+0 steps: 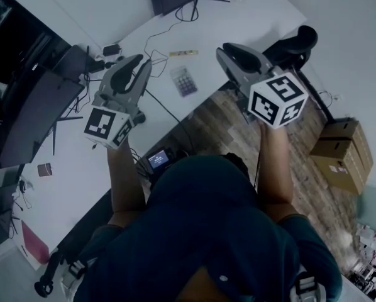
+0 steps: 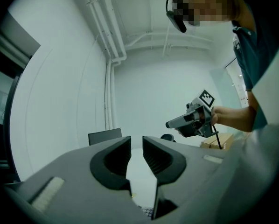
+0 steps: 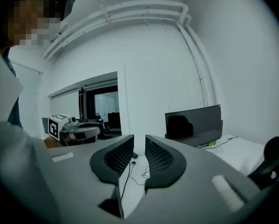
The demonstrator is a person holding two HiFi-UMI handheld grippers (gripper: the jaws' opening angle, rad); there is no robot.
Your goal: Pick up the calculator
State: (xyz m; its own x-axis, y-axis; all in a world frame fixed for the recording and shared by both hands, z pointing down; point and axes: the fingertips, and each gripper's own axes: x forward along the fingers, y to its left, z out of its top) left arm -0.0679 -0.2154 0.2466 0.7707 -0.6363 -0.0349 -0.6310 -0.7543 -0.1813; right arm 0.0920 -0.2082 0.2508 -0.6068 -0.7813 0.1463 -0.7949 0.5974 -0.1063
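Left tongs, right tongs ribbed, parted; flat rectangular calculator, white desk.

Open table right of the calculator; thin cable just left, yellow strip just beyond.

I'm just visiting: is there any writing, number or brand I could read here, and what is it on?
No text here can be read.
calculator: key labels too small.
small lit screen: too blurred.
yellow strip: marks too small.
left cube, right cube: black-and-white square patterns only, no letters.
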